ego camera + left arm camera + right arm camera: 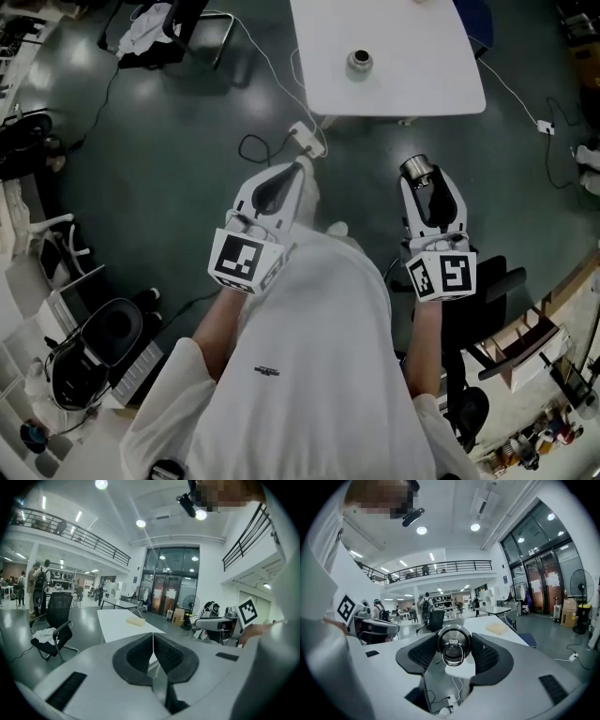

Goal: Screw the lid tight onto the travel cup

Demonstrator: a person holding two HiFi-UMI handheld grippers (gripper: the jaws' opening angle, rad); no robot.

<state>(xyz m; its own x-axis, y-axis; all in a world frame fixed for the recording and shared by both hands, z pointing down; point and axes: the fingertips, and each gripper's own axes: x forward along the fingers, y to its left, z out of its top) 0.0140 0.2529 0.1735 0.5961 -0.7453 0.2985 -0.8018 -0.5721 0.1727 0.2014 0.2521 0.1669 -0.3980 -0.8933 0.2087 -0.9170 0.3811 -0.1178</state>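
Observation:
A small steel travel cup point(360, 62) stands upright on the white table point(422, 66), far ahead of both grippers. My right gripper point(417, 178) point(453, 652) is shut on the round metal lid point(415, 169) point(453, 644). The lid sits between the dark pads point(423, 654) with its ring handle facing the camera. My left gripper point(300, 169) point(153, 656) is shut with nothing in it; its pads point(140, 654) meet in a thin line. Both grippers hang in the air over the dark floor, short of the table's near edge.
A white power strip point(307, 139) with cables lies on the floor between me and the table. An office chair point(183, 28) stands at the far left, another chair point(492, 286) close on my right. Shelves and clutter point(66, 319) line the left side. People stand in the background point(40, 585).

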